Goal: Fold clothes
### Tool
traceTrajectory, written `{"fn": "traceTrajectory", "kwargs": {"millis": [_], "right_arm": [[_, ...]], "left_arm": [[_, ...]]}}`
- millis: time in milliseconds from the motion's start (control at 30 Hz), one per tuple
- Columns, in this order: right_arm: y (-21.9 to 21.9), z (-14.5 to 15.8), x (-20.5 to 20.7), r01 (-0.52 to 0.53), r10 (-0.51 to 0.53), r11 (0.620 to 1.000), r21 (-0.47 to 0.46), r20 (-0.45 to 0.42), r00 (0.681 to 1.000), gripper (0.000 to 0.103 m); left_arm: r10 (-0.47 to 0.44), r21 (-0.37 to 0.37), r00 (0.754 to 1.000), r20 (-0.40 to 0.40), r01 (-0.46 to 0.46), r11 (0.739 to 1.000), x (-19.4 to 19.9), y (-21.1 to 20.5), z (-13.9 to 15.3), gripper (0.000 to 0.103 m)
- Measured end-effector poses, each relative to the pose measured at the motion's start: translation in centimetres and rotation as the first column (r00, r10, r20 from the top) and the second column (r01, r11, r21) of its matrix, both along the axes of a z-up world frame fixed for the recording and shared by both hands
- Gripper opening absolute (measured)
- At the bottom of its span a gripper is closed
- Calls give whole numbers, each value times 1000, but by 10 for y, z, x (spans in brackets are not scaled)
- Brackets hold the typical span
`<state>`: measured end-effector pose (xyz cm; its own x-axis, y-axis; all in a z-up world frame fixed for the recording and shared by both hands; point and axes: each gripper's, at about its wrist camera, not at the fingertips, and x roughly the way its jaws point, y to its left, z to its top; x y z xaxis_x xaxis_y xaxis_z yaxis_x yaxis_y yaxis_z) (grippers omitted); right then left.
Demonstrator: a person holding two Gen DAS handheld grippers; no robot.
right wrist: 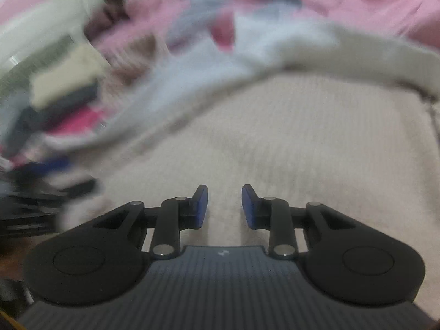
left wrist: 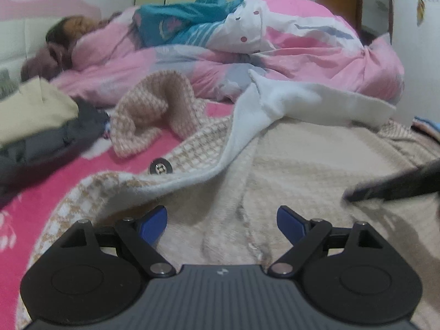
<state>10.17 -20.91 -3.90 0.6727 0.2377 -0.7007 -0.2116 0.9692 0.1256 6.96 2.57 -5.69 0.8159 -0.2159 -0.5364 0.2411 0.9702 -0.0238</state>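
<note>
Left wrist view: your left gripper (left wrist: 221, 224) hangs with its blue pads spread wide and nothing between them, low over the beige fleecy inner side of the checked tan-and-white knitted coat (left wrist: 302, 162). That coat is the landmark for what follows. It lies open on the bright pink bedsheet (left wrist: 90, 170), lining up, its white-lined front edge (left wrist: 236, 137) turned back so the round dark button (left wrist: 160, 168) shows on the near left of the coat. One checked sleeve (left wrist: 154, 104) sits crumpled and humped up just beyond the coat's left edge, not laid flat.

Left of the coat and well apart from it: a stack of a cream garment over dark grey ones (left wrist: 41, 126). It looks folded, so judge part of the load done. Behind the coat, a heaped pink-and-white quilt (left wrist: 316, 46) with a teal garment (left wrist: 178, 24) on top; whether the teal piece is in the job you cannot tell.

Right wrist view, badly smeared: your right gripper (right wrist: 224, 206) is over the coat's beige lining (right wrist: 302, 143), jaws narrowed to a small gap, bare fleece visible between the pads, no cloth pinched. Its dark fingertips (left wrist: 393, 185) enter the left view at the coat's right side.

Judgement: this coat's fold is barely begun. Front panel, sleeves and body fold are all still to do, then stacking.
</note>
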Motion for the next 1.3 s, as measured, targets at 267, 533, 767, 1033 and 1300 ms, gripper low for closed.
{"fn": "traceTrajectory", "kwargs": {"millis": [267,533,767,1033,1300], "right_arm": [[21,3,-97,-282,280,959,5,-131,951,21],[-33,13,61,-3,6,997,76,-35,999,21],[38,-13,32,-252,252,968,-13,13,968,18],[33,17,-55,-435,435,900,3,-12,900,13],[46,-16,25,-237,233,968,79,56,971,9]], "left_arm": [[-44,32,998,-37,46,998,3,-1,-3,91],[-21,72,999,-32,23,997,5,-4,-10,91],[41,133,999,-14,-38,990,10,2,-9,91],[92,107,996,6,-92,990,12,16,-3,91],[206,165,976,67,-215,963,13,27,-5,91]]}}
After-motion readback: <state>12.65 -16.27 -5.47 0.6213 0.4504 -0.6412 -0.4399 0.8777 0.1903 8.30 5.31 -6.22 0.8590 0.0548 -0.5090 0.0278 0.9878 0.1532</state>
